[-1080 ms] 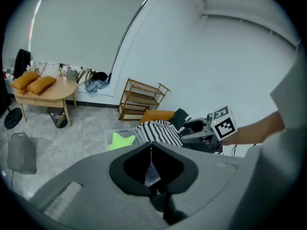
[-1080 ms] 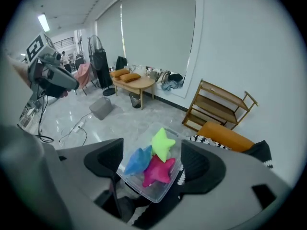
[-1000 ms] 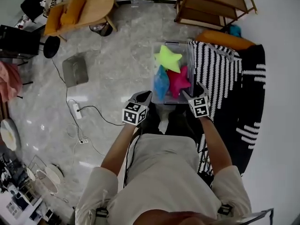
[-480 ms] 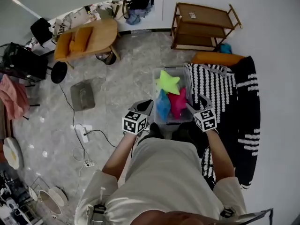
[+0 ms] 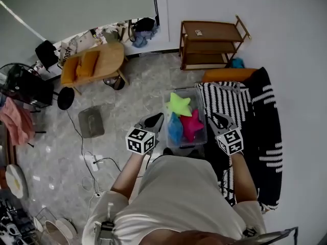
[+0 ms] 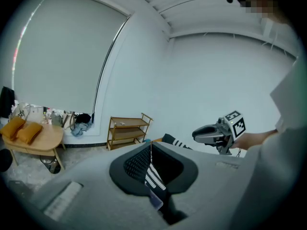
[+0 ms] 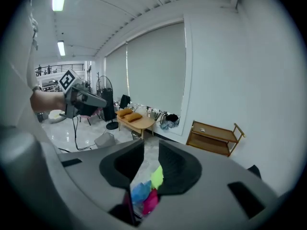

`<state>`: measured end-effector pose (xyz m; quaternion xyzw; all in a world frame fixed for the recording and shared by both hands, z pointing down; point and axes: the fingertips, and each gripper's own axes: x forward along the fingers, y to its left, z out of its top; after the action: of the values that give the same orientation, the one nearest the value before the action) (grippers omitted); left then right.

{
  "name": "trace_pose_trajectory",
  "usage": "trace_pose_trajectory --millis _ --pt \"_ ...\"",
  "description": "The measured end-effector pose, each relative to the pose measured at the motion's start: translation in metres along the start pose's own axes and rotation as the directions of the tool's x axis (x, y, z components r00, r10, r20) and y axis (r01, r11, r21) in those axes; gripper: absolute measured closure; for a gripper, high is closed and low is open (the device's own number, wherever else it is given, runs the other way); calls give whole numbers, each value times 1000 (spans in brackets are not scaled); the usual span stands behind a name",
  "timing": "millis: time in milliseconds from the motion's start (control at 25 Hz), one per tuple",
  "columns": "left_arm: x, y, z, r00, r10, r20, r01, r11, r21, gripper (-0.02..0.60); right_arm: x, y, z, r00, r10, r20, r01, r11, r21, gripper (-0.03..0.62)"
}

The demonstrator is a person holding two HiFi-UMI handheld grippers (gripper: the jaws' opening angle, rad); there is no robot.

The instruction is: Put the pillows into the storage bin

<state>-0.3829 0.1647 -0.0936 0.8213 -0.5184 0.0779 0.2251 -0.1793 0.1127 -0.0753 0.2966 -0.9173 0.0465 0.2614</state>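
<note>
The clear storage bin (image 5: 200, 100) stands on the floor in front of me. Three star pillows lie in it: a yellow-green one (image 5: 180, 104), a blue one (image 5: 175, 128) and a pink one (image 5: 193, 125). My left gripper (image 5: 156, 119) hangs above the bin's left side, shut and empty (image 6: 151, 147). My right gripper (image 5: 215, 118) hangs above the bin's right side. Its jaws have just been closing and stand a narrow gap apart (image 7: 151, 150) with nothing between them. Through that gap the pillows (image 7: 149, 190) show far below.
A black-and-white striped blanket (image 5: 237, 98) lies to the right of the bin, with an orange cushion (image 5: 227, 75) behind it. A wooden shelf (image 5: 209, 45) stands at the wall. A wooden table (image 5: 94, 63), a grey box (image 5: 92, 122) and a cable (image 5: 97, 160) are to the left.
Both grippers have risen from beside the bin and hang higher above it. The right gripper's jaws have narrowed. The pillows stay in the bin.
</note>
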Motion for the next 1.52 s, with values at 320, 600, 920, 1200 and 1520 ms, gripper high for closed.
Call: trace_pose_trajectory --millis 320,600,920,1200,1520 --pt "1 -37 43 995 24 99 -26 999 23 565 -62 -28 49 986 2 167 -6 1000 23 547" --pt "2 -47 73 984 44 170 -54 997 56 565 -85 -58 76 956 11 294 -40 995 93 591" --pt "0 -55 88 979 49 199 -67 994 82 565 -92 -72 84 934 10 357 -69 986 152 592" --pt "1 -59 92 976 48 211 -65 995 77 565 -94 -75 87 933 6 361 -72 983 168 591" --pt "6 -58 88 976 49 211 -63 996 61 565 -94 -79 86 934 -6 357 -58 984 168 591"
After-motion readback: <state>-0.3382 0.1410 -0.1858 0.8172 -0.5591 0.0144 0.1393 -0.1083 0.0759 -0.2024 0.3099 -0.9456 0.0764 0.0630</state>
